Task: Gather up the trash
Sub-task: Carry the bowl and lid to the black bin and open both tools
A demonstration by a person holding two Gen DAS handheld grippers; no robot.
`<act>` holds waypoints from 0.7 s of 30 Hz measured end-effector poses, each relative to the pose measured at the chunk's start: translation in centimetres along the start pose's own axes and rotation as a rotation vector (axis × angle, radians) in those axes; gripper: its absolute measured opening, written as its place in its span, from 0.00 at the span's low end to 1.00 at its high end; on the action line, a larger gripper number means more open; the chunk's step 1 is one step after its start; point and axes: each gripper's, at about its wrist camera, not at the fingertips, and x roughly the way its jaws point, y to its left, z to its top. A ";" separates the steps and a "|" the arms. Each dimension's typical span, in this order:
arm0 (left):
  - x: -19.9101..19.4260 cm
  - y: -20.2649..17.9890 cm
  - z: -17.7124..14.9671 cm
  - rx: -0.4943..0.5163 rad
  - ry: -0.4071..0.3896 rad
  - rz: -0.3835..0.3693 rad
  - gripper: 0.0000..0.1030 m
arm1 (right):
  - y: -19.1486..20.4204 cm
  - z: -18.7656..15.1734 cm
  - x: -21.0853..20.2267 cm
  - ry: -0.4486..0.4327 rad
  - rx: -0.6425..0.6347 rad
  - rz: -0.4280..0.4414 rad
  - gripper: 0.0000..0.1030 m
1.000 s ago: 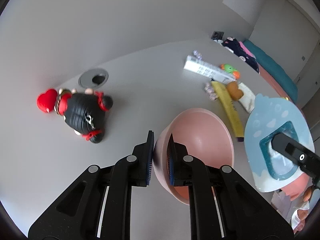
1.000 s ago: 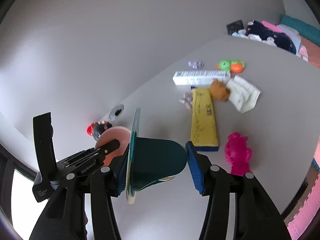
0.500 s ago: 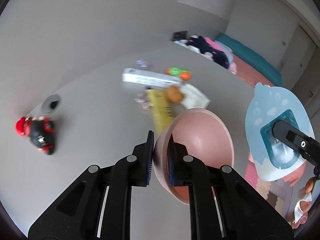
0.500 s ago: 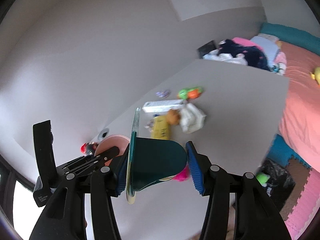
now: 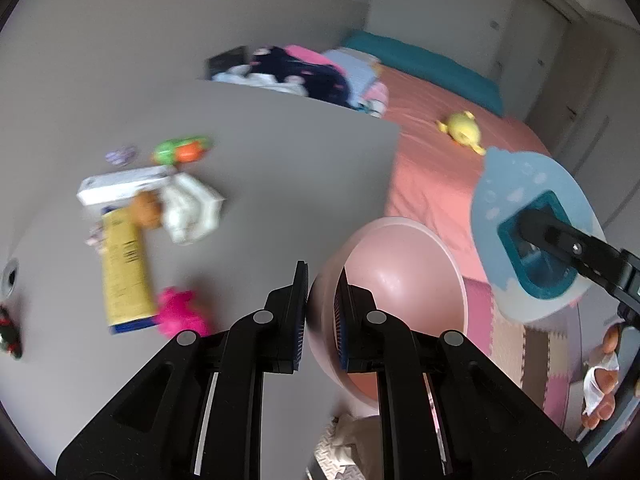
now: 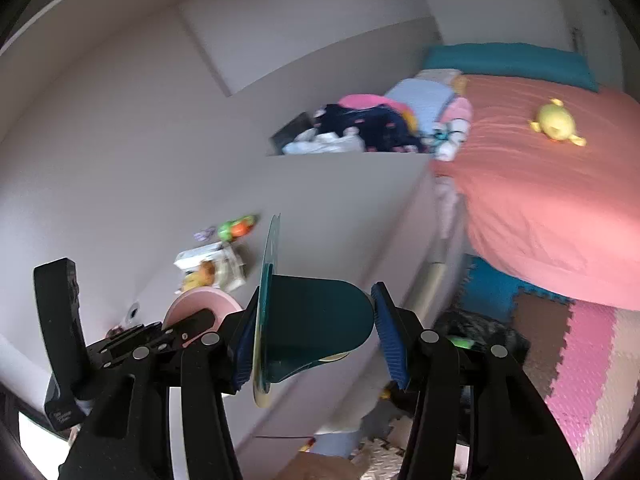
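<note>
Left gripper: jaws pinching pink bowl rim.
Right gripper: jaws clamping teal dish; underside hidden.
Worktop: clutter blurred.
Left view only: dish's pale blue face.

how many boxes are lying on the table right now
2. A white box lies at the far left of the table, and a yellow box lies just in front of it, its far end touching the clutter there. Blur could hide smaller ones.

Pink bowl and teal-blue dish held tilted above the floor
</note>
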 end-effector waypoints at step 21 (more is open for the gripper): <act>5.6 -12.3 0.3 0.222 0.017 -0.035 0.95 | -11.2 0.7 -1.3 -0.071 0.123 -0.242 0.98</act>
